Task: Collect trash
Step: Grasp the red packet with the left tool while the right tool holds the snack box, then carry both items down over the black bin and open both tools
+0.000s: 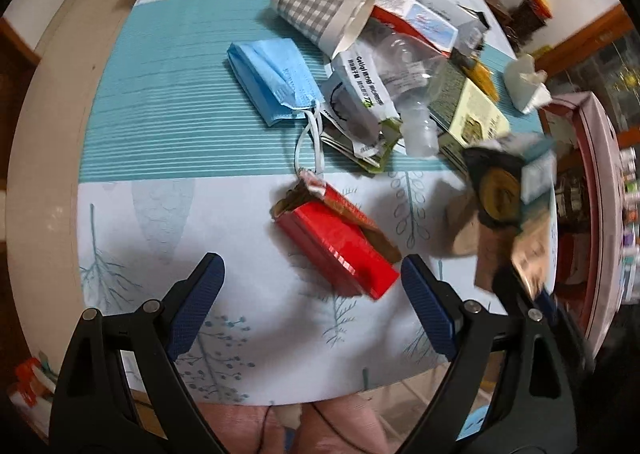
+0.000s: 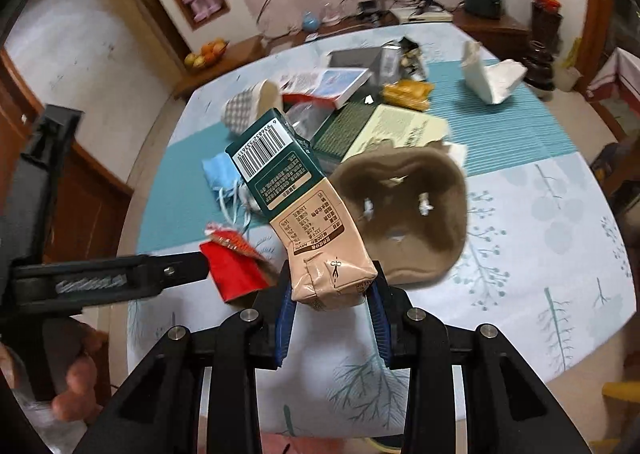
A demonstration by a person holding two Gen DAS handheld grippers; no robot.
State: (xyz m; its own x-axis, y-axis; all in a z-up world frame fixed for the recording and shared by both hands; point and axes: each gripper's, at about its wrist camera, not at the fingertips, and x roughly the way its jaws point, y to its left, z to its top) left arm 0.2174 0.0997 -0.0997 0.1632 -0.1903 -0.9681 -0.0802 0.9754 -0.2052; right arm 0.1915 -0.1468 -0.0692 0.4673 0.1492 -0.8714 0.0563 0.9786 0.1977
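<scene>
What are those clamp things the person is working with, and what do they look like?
Two matching hand-held grippers. The left gripper and right gripper each have matte black, angular plastic arms joined by round silver pins, ending in blue fingers with a textured surface. No cables show. No sleeves can be made out.

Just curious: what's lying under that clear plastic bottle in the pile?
The clear plastic bottle rests on a torn white wrapper and a green box. Whatever lies beneath those is covered.

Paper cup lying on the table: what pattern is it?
Grey-and-white gingham check on the paper cup; clearest in left wrist view.
</scene>
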